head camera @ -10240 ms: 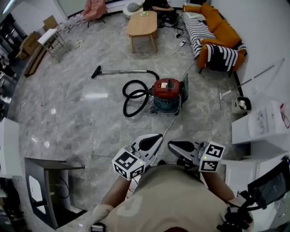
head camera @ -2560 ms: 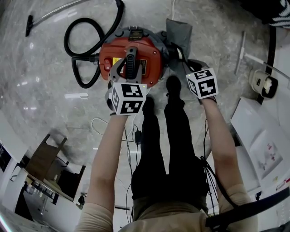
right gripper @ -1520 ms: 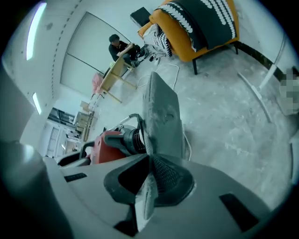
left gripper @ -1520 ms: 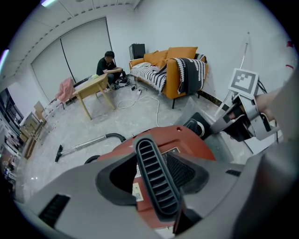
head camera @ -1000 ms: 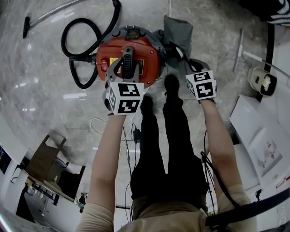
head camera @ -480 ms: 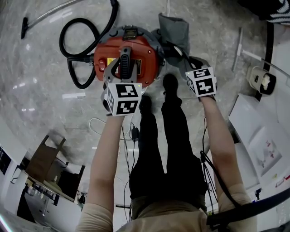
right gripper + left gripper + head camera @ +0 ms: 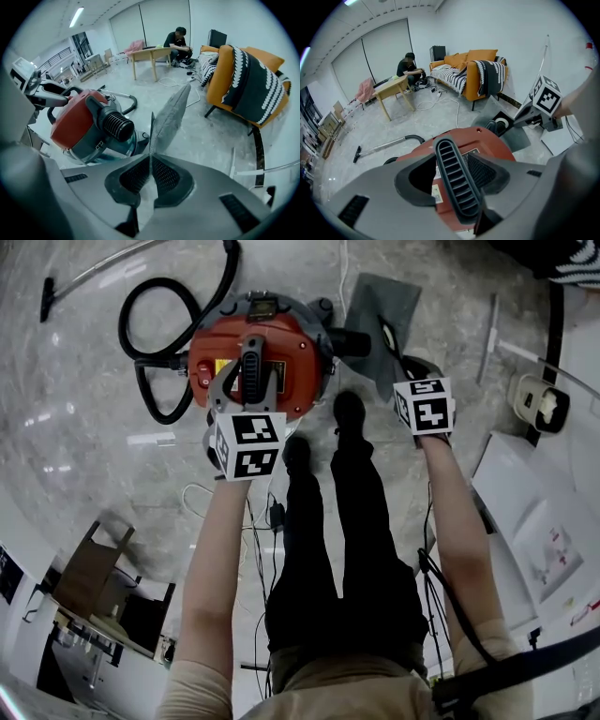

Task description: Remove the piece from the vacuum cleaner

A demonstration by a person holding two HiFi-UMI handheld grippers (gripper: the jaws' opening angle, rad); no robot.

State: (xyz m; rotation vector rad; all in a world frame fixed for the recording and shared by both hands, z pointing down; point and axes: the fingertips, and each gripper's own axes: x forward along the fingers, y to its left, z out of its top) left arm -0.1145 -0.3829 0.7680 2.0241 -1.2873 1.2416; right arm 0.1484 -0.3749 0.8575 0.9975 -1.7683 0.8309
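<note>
The red vacuum cleaner (image 7: 258, 348) stands on the floor in front of the person's feet. My left gripper (image 7: 247, 382) is shut on its black ribbed carry handle (image 7: 454, 180), which runs between the jaws in the left gripper view. My right gripper (image 7: 406, 368) is shut on the edge of a flat grey fabric piece (image 7: 380, 310). That piece hangs clear of the vacuum's black side port (image 7: 115, 124), off to its right. In the right gripper view the grey piece (image 7: 169, 117) stands up out of the shut jaws of the right gripper (image 7: 150, 161).
A black hose (image 7: 150, 362) coils at the vacuum's left, leading to a wand (image 7: 94, 268) on the floor. The person's shoes (image 7: 349, 413) stand just below the vacuum. A cable (image 7: 211, 498) lies nearby. An orange sofa (image 7: 248, 79), a wooden table (image 7: 150, 54) and a seated person (image 7: 177, 42) are farther off.
The right gripper has moved to the right with the grey piece, which has come away from the vacuum's side. The left gripper has stayed on the handle.
</note>
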